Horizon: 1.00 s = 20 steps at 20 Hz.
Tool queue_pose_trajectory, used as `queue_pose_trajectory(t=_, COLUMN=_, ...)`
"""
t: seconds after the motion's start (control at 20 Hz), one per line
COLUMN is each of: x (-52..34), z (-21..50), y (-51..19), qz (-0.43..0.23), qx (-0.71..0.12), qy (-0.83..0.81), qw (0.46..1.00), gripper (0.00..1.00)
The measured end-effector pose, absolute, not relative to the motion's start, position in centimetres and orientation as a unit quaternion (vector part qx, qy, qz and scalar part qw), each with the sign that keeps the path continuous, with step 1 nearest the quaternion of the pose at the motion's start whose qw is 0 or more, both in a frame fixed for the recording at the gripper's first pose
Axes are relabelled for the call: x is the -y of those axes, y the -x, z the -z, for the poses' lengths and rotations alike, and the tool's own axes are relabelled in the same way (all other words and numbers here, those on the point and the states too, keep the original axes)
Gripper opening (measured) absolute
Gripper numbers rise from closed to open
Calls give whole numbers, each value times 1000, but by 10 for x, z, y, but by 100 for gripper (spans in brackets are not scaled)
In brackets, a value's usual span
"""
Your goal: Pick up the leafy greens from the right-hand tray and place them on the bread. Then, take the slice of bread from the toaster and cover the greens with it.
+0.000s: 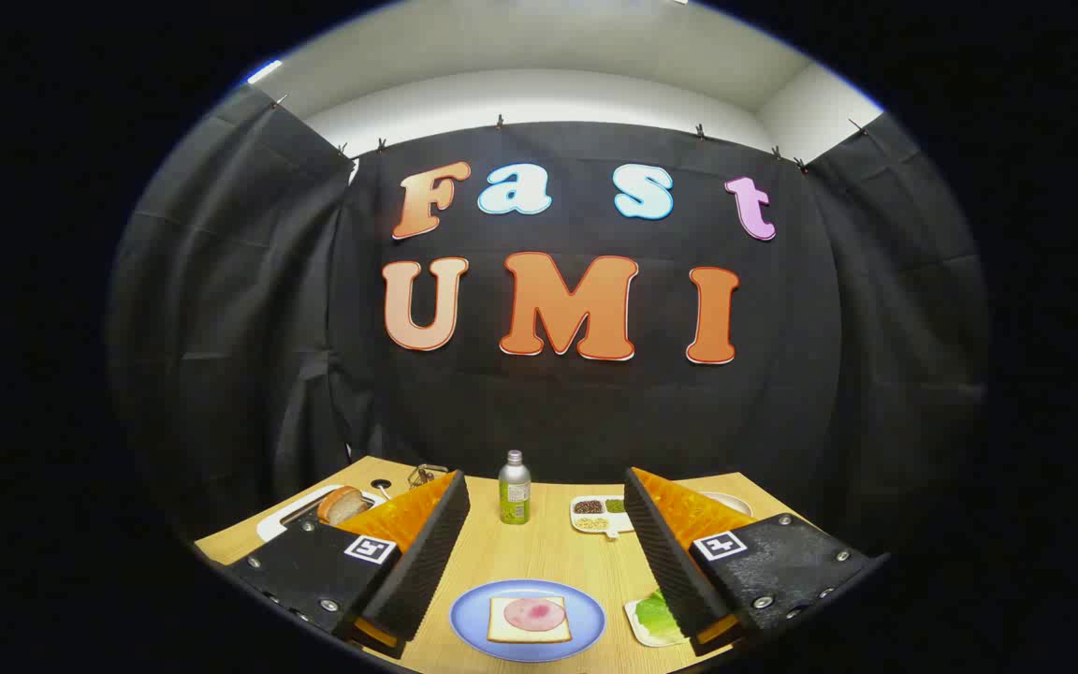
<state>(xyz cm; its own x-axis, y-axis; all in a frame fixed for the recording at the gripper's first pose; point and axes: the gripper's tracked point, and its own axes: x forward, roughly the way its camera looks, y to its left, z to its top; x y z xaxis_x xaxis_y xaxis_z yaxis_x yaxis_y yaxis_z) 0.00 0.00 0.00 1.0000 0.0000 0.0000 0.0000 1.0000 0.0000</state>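
Note:
My gripper (546, 524) hangs open above the wooden table, its two fingers spread wide with nothing between them. Below and between the fingers lies a blue plate (469, 625) carrying a slice of bread (502, 625) topped with a pink round of ham (535, 614). The leafy greens (658, 615) rest on a small white tray (637, 625) right of the plate, partly hidden by the right finger. Behind the left finger stands a white toaster (279, 520) with a slice of bread (342, 504) sticking out of its slot.
A metal bottle with a green label (514, 488) stands at the middle back of the table. Right of it is a white divided dish (598, 514) holding seeds and grains. A white plate rim (731, 502) shows behind the right finger. Black cloth walls the booth.

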Motion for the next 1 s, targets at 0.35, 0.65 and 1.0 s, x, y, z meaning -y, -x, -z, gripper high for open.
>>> queue_pose_trajectory(t=0.35, x=34, z=5, y=1, qz=19, qx=-5, qy=-3, qw=1000, gripper=99)
queue_pose_trajectory(t=0.65, x=69, z=6, y=1, qz=35, qx=-8, qy=-1, qw=999, gripper=99)
queue_pose_trajectory(t=1.0, x=98, z=11, y=-1, qz=46, qx=-9, qy=3, qw=999, gripper=99)
